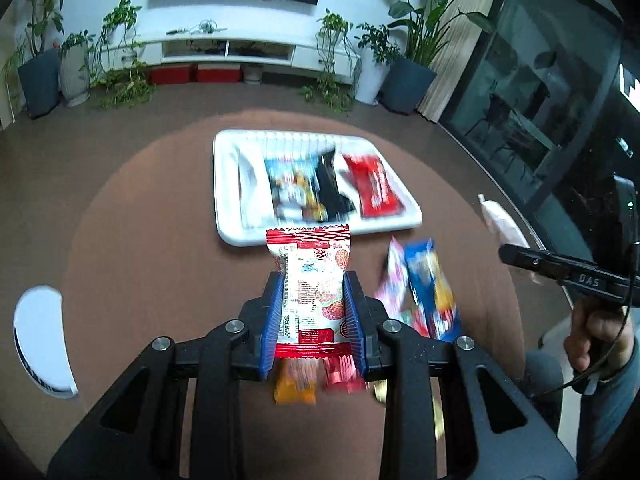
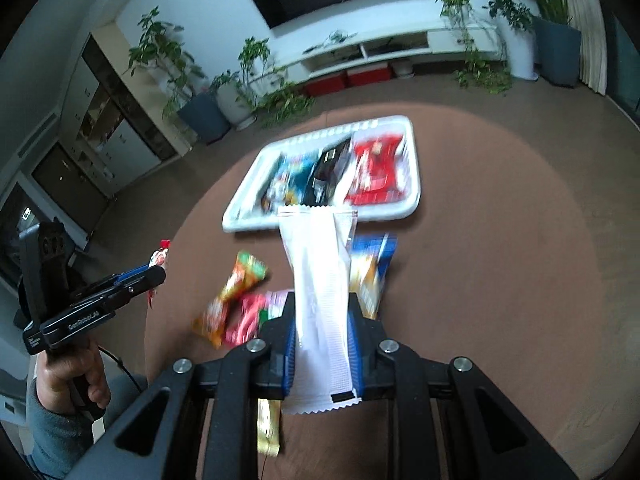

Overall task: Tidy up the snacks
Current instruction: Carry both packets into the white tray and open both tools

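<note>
My left gripper (image 1: 313, 278) is shut on a red and white snack packet (image 1: 311, 284), held above the round brown table (image 1: 152, 248). My right gripper (image 2: 322, 300) is shut on a white snack packet (image 2: 320, 280), also lifted off the table. Beyond both lies a white tray (image 1: 320, 234) holding several packets, among them a red one (image 1: 372, 184) and a black one (image 1: 332, 188). In the right wrist view the same tray (image 2: 256, 222) sits just past the white packet. Each gripper shows at the edge of the other's view, held by a hand.
Loose packets lie on the table near me: a blue one (image 1: 432, 288), a pink one (image 1: 394, 280), an orange one (image 2: 232, 292) and a red one (image 2: 246, 318). A white object (image 1: 40, 340) sits at the table's left edge. Potted plants and a low white cabinet stand behind.
</note>
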### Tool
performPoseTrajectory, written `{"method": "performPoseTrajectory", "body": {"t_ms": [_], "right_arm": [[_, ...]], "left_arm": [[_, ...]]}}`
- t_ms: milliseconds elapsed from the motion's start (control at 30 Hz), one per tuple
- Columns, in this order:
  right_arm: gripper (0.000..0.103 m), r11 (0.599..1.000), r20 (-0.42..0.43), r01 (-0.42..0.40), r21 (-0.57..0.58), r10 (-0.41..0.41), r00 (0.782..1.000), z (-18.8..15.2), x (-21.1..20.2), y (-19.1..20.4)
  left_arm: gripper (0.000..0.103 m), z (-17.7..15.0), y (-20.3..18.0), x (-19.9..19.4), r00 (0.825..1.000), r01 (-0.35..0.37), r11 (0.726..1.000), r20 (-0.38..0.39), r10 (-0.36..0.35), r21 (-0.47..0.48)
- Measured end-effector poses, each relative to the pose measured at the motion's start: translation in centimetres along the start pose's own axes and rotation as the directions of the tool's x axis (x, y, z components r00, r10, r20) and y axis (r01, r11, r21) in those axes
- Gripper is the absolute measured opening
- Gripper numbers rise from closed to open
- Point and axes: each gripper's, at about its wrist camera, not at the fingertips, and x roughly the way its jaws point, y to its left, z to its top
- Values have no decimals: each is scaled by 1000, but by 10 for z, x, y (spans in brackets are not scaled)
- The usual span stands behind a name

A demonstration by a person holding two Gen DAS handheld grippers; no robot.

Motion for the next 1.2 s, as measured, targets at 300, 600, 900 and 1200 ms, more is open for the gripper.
{"method": "performPoseTrajectory", "body": {"t_ms": [300,600,900,1200], "right_arm": [[23,1000,54,-18,-4,18,998,95,26,16],[23,998,-74,54,32,-52,996,131,132,16],[24,995,-139,93,47,-86,987,127,183,2],[28,991,-160,127,45,-119,980,126,202,-5]], "left_arm": [[27,91,-3,37,999,-33,999,27,32,39],[27,127,-4,122,992,-115,990,-44,119,87],[28,124,6,181,984,-144,985,-89,153,93],[29,120,10,211,982,-150,983,-101,160,104]]}}
